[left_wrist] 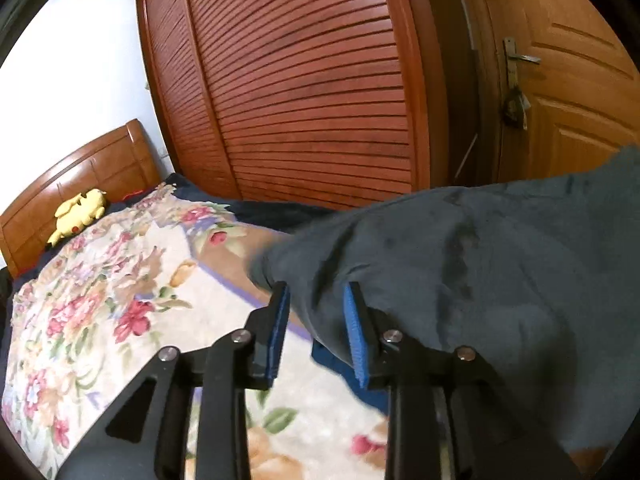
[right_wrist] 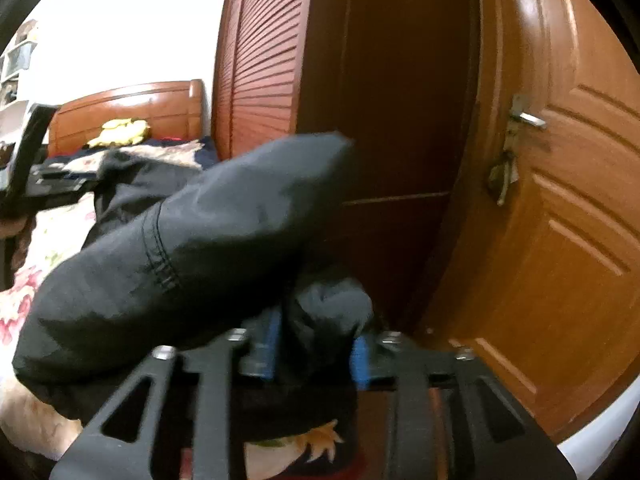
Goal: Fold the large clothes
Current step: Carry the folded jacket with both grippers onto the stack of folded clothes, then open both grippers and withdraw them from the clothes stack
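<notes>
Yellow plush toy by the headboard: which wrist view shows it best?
The left wrist view: the yellow plush toy lies unobstructed against the headboard, its outline readable. In the right wrist view it is farther, blurrier, a flat yellow shape.

Black claw [left_wrist: 316, 300] arms, blue pads [left_wrist: 357, 340], silver screws [left_wrist: 241, 336].

yellow plush toy [left_wrist: 78, 212] (by the headboard [left_wrist: 76, 184]) on floral bedspread [left_wrist: 100, 312]
</notes>
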Demonstrator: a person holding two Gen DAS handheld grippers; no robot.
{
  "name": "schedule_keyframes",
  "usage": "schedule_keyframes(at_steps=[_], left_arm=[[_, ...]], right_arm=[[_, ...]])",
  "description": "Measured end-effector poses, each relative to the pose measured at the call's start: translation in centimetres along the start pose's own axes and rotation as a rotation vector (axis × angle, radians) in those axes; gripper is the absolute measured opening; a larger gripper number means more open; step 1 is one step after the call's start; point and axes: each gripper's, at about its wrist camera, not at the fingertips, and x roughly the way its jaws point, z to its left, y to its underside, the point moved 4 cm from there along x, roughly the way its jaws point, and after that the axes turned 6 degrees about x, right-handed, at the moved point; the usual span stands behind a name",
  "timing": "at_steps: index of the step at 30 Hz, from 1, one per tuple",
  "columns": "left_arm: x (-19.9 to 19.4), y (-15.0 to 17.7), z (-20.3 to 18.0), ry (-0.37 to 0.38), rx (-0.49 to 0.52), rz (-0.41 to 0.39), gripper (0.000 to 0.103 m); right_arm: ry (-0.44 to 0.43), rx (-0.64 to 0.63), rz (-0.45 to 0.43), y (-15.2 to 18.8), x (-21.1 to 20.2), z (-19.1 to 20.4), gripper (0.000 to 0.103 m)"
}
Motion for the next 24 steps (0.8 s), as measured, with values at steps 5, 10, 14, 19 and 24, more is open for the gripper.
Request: schedule_keyframes(at_steps=[5, 10, 14, 19, 24], left_arm=[[-3.2, 3.1, 1.4, 0.037, -0.039, -0.008, 0.036], [-6.5, 6.9, 2.7, 0.057, -0.082, -0.004, 0.036], [-8.4, 9.3, 3.6, 0.050, -0.092, -0.003, 0.037], [-11.0, 12.3, 4.3, 0.028, -0.082, -0.015, 0.041], [-13.2, 14.8, 4.6, 0.009, -0.062, -0.027, 0.052]], right_arm=[[0.024, 0.001, -0.117, -2.5, -3.7, 0.8, 0.063], [-0.104, 0.004, -0.133, -3.9, -4.0, 4.4, 0.064], [-0.114, -0.024, -0.083, -3.5, -1.5, 7.2, 0.064], [-0.059, -0.041, 0.000, -2.0, 2.3, 7.9, 0.064], [0.013, -0.029, 0.068, 0.4, 3.9, 6.2, 0.065]])
